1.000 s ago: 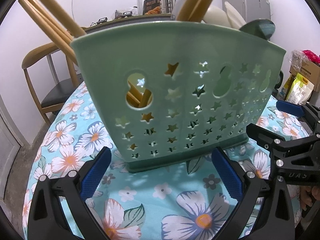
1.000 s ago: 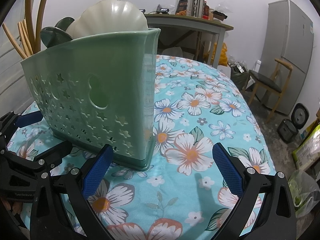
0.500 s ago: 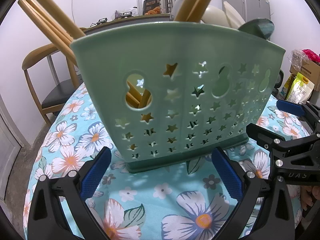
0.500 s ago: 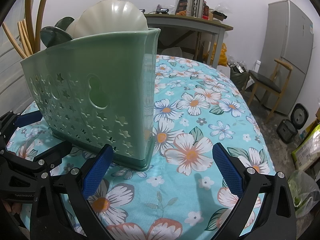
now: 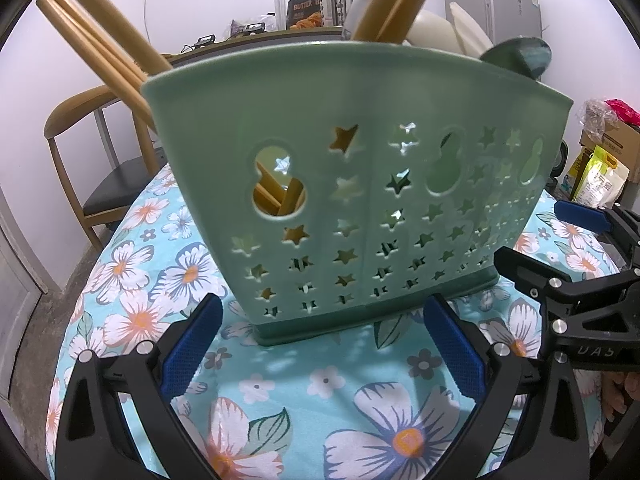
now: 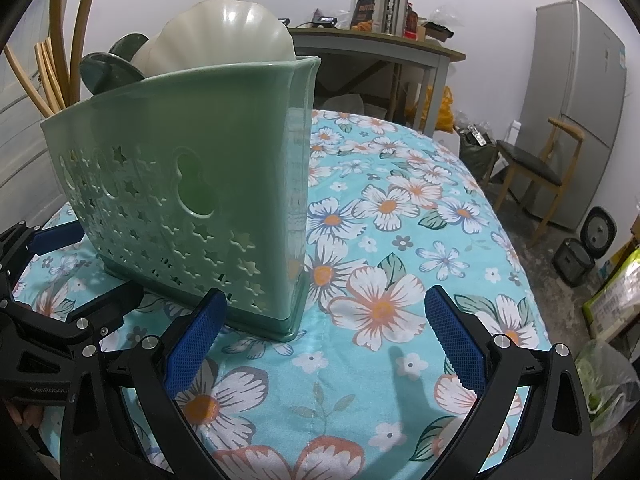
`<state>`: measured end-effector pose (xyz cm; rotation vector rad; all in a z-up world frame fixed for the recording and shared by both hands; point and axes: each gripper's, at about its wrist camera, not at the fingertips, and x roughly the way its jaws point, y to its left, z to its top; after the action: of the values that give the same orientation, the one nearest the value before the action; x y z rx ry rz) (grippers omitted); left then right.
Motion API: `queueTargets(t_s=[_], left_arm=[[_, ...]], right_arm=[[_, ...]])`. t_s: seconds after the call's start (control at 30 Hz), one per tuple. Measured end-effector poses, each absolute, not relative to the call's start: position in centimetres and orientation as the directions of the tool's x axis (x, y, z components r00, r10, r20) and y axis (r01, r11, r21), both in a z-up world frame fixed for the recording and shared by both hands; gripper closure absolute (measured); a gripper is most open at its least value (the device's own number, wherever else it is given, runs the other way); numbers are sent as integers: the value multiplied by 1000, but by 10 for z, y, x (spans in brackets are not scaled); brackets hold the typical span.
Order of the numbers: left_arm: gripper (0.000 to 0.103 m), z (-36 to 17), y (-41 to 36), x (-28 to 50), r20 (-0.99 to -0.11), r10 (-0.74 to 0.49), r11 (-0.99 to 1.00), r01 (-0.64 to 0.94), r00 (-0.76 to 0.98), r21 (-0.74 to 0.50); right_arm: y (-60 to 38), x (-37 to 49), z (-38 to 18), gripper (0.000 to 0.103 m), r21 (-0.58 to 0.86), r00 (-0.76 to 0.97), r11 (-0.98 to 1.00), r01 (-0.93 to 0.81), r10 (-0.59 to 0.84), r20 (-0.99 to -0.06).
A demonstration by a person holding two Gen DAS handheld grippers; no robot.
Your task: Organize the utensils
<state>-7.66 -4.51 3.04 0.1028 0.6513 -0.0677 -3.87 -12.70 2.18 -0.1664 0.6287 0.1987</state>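
Nearest, the left gripper (image 5: 322,344) and right gripper (image 6: 326,332) both gape wide, empty, low over the floral tablecloth (image 6: 384,304). Just beyond stands the pale green perforated plastic utensil caddy (image 5: 360,184): light, stiff, likely top-heavy with wooden chopsticks (image 5: 104,44) and ceramic spoons (image 6: 224,36); best gripped at its rim.

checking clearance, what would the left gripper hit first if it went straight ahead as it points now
Most likely the perforated front wall of the green utensil caddy, which stands directly ahead of the open left gripper; only floral tablecloth lies between.
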Motion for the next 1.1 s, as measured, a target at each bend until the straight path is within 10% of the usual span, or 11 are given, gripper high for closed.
queueTargets(t_s=[1.1], left_arm=[[5,30,-44,-77,-608,-25,993,91,793,79]], right_arm=[[-127,-39,22,7,-91,791,969,-232,133,-597]])
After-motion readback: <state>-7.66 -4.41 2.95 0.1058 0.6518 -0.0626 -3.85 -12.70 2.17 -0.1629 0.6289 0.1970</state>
